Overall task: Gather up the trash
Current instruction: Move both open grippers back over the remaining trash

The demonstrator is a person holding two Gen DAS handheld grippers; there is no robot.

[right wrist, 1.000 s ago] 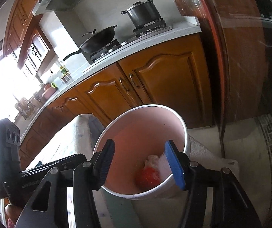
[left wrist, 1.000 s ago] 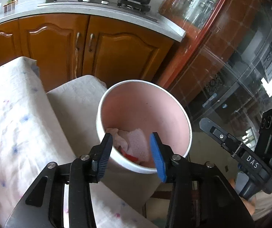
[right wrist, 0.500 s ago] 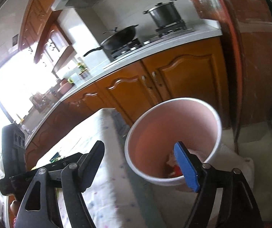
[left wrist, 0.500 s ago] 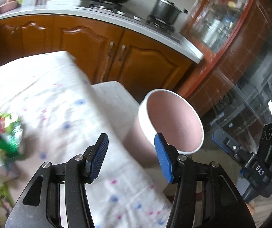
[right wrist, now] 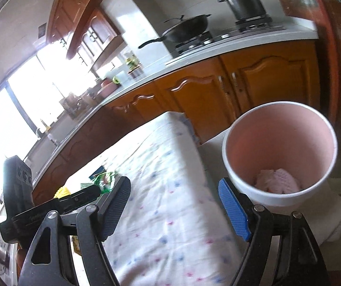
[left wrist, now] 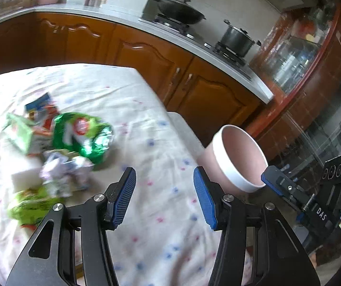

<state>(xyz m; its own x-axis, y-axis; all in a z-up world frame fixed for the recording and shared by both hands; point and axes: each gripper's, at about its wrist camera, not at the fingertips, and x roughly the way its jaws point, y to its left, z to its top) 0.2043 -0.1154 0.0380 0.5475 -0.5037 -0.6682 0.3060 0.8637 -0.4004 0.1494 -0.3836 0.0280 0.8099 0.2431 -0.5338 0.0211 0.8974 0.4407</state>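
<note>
A pink bin with a white rim (left wrist: 239, 157) stands just off the right end of the table; in the right wrist view the bin (right wrist: 280, 152) holds crumpled pale tissue (right wrist: 277, 181). A pile of trash lies on the table at left: a green wrapper (left wrist: 82, 135), a green carton (left wrist: 20, 133), a crumpled silvery wrapper (left wrist: 63, 174) and a yellow-green packet (left wrist: 29, 207). My left gripper (left wrist: 164, 195) is open and empty above the cloth, right of the pile. My right gripper (right wrist: 174, 208) is open and empty, left of the bin.
The table wears a white dotted cloth (left wrist: 160, 226). Brown kitchen cabinets (left wrist: 146, 57) and a counter with a wok (left wrist: 177, 12) and a pot (left wrist: 237, 39) run behind. A glass cabinet (left wrist: 301, 54) stands at right.
Both grippers have swung left, away from above the bin and toward the table. The trash pile has come into the left wrist view. Both stay open and empty.
</note>
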